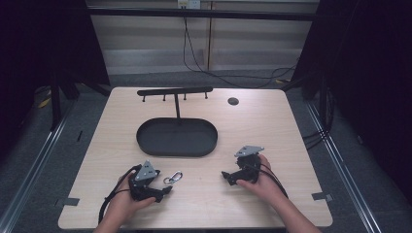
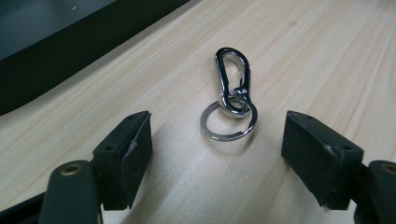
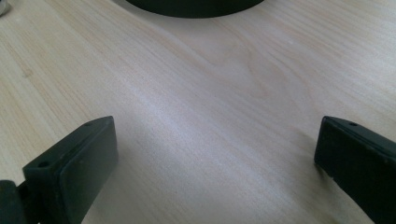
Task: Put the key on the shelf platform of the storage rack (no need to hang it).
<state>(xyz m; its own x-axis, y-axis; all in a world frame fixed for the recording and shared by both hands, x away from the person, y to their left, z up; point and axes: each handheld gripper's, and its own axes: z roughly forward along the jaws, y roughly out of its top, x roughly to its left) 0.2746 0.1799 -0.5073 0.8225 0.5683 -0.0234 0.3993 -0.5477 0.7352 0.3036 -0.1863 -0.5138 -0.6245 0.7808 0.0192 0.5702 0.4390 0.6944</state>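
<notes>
One metal keyring clip (image 2: 231, 100) lies flat on the wooden table (image 1: 272, 126), near its front edge, just right of the left gripper (image 1: 165, 190), whose jaws gape wide around nothing. The right gripper (image 1: 226, 176) sits well apart to the right, jaws also wide, empty. One black oval tray (image 1: 177, 138) lies farther back, with one hook rack (image 1: 175, 91) behind it.

— What do the two tools look like?

— Both are black. The left gripper (image 1: 165, 191) and the right gripper (image 1: 226, 176) each carry a grey three-cornered plate with small screws on top, and a black cable loops off the back of each.

— And the jaws close up?

— Blocky black pads with flat matte faces. On the left one a brass-coloured bushing sits in a rounded black arm, and small holes mark the pad tops.

— Sleeves?

— None; the forearms are bare.
</notes>
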